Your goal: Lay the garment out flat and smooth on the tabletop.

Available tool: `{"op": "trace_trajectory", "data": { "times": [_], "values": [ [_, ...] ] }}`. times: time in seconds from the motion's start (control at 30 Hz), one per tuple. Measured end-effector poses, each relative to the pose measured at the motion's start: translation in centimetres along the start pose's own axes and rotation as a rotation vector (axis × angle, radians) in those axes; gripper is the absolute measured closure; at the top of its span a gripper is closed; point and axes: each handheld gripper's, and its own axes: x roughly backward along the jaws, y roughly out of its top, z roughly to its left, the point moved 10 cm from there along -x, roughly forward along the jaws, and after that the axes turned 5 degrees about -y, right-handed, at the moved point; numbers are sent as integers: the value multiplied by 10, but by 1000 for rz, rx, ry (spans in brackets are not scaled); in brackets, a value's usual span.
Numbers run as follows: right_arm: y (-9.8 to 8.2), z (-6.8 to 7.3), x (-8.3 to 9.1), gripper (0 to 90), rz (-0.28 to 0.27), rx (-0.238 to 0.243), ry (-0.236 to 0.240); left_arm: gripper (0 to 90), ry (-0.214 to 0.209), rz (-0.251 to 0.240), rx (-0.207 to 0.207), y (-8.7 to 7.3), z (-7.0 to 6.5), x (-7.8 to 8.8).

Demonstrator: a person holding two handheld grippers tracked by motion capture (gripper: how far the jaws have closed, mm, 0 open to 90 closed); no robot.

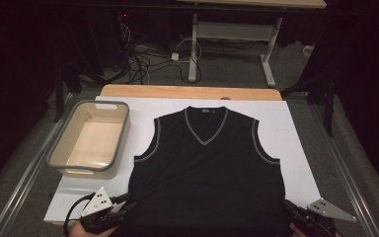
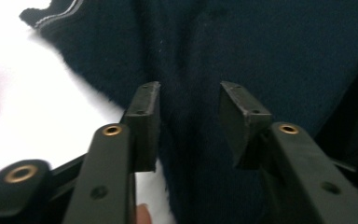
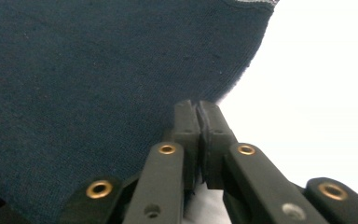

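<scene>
Jaws of the left gripper [image 2: 189, 105] stand partly apart, astride the left bottom edge of the dark vest [image 1: 205, 170], with knit lying between the pads but not pressed by them. Jaws of the right gripper [image 3: 198, 126] are brought fully together at the vest's right bottom edge; whether a fold of cloth is caught between them cannot be told, since the pads meet right at the fabric's border.

Ahead of both pairs of jaws the vest lies flat, face up and unfolded, its V-neck at the far end and its hem nearest the jaws, on the white sheet [image 1: 296, 148] that covers the table. In the high view the left gripper [image 1: 123, 207] and right gripper [image 1: 291, 210] sit at the two bottom corners of the garment, well apart from each other.

Beyond and outward of the left jaws, a grey-rimmed tub [image 1: 54, 155] rests on the sheet beside the vest, apart from it, with nothing in it.

Judged stage: early. Spreading of the garment appears done; a secure hold on both hem corners is not yet shown, and no fold has been made. Folding, and probably transfer to the tub, remain.
</scene>
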Motion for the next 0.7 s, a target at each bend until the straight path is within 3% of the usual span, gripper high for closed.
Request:
{"op": "trace_trajectory", "data": {
  "times": [0.07, 0.1, 0.17, 0.27, 0.53, 0.7],
  "values": [
    [0, -8, 6, 898, -3, 17, -45, 512, -5, -6, -4, 2, 0, -2],
    [0, -14, 10, 898, -20, 0, -56, 511, -4, -14, -15, 3, 0, -3],
    [-2, -25, 17, 898, -37, -36, -59, 495, -7, -33, -41, 8, -1, -4],
    [-9, -23, 14, 888, -17, -27, -45, 434, -15, -35, -45, 11, -2, -10],
    [4, -10, 17, 597, -84, -44, 23, 276, 8, -26, -35, 11, 3, -15],
    [4, -5, 12, 408, -85, -45, 39, 220, 13, -23, -43, 11, 3, -15]
  ]
}}
